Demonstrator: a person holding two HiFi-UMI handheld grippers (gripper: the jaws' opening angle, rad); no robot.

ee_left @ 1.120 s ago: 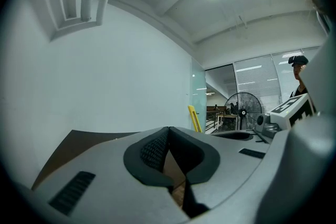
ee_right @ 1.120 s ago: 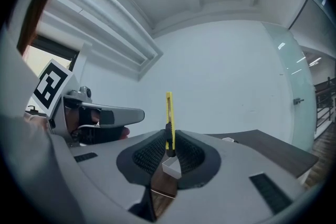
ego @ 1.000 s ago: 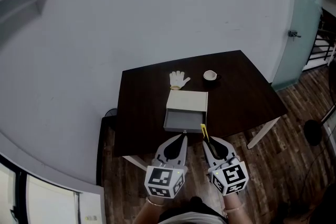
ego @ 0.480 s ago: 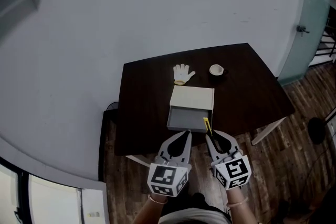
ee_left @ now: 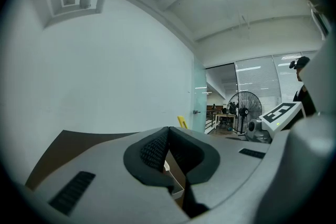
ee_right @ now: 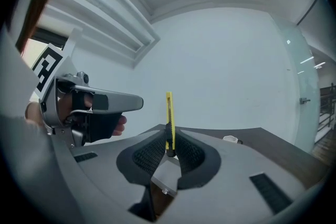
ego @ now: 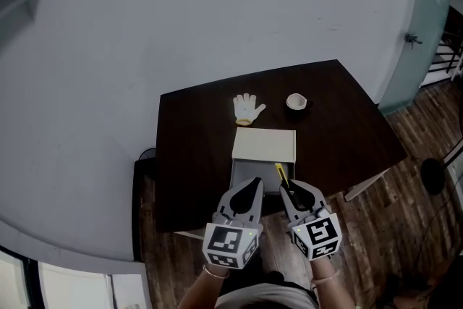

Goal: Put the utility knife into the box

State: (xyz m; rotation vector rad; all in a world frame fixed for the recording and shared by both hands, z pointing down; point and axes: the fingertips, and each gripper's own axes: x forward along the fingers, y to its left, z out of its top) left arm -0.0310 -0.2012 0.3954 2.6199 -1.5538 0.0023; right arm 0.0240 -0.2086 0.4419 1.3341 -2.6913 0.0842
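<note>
At lower centre, the right gripper (ego: 285,189) clamps the utility knife (ego: 280,174) over the box (ego: 263,145). The left gripper (ego: 253,186) is alongside, jaws together. A glove (ego: 247,109) and a cup (ego: 296,102) lie beyond.

My right gripper (ee_right: 169,150) has its jaws clamped on the utility knife (ee_right: 169,115), which stands upright with its yellow body rising well above the pads. In the gap below them I see a grey corner of the box (ee_right: 167,174). The left gripper (ee_right: 134,104) sits off to the left, level with the blade. Beyond lie the dark table (ee_right: 273,149) and a small white cup (ee_right: 230,139).
</note>
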